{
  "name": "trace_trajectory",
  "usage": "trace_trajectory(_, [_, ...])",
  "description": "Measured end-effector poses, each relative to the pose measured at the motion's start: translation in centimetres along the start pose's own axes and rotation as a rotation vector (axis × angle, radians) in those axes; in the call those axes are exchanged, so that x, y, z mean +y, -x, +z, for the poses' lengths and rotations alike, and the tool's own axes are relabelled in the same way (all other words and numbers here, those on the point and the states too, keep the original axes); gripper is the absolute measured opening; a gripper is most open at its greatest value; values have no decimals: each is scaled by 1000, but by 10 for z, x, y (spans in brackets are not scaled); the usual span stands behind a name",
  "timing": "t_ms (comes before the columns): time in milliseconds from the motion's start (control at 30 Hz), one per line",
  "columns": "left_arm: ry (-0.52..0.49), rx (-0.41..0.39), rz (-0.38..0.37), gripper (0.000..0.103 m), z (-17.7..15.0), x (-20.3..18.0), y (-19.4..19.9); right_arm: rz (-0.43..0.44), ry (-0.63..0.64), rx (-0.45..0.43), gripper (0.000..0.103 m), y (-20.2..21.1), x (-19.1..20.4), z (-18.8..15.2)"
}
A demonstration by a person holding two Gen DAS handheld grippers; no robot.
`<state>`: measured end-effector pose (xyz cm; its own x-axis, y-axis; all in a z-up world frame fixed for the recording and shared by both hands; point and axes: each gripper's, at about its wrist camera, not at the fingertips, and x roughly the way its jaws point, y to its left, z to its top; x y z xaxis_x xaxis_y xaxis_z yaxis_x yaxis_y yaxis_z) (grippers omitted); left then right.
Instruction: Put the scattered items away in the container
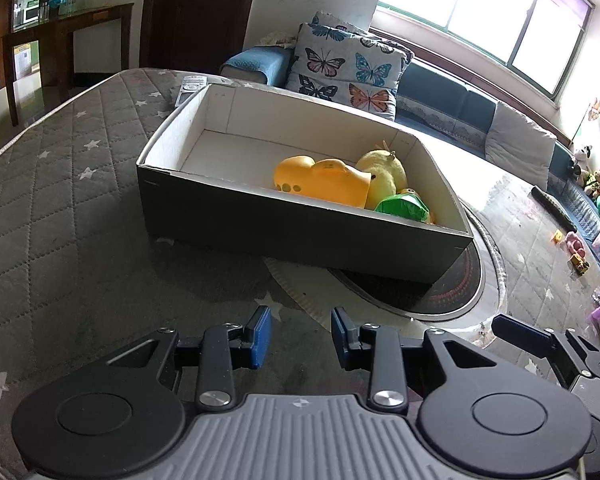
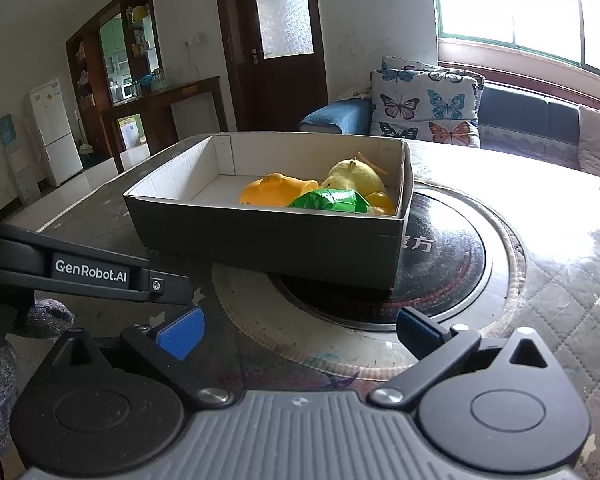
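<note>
A dark cardboard box (image 1: 284,224) with a white inside stands on the table; it also shows in the right wrist view (image 2: 268,240). At its right end lie an orange plastic toy (image 1: 320,180), a yellow plush toy (image 1: 384,170) and a green toy (image 1: 404,206). The same orange toy (image 2: 274,192), yellow plush (image 2: 356,176) and green toy (image 2: 332,200) show in the right wrist view. My left gripper (image 1: 301,334) is open and empty, in front of the box. My right gripper (image 2: 300,334) is wide open and empty, also in front of the box.
The box sits partly over a round black hob (image 2: 440,256) set in the table. A grey quilted cover (image 1: 60,200) lies on the table. A remote (image 1: 190,88) lies behind the box. A butterfly cushion (image 1: 348,72) and sofa stand beyond. The left gripper's arm (image 2: 92,272) crosses the right view's left side.
</note>
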<state>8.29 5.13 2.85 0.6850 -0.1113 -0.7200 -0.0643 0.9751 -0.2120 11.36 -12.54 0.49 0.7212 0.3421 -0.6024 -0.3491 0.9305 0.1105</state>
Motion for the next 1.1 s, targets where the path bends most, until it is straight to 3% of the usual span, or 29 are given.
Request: trace_trajectory(1100, [-90, -41, 45, 35, 7, -20, -2, -22, -5, 13, 103, -13, -9, 6])
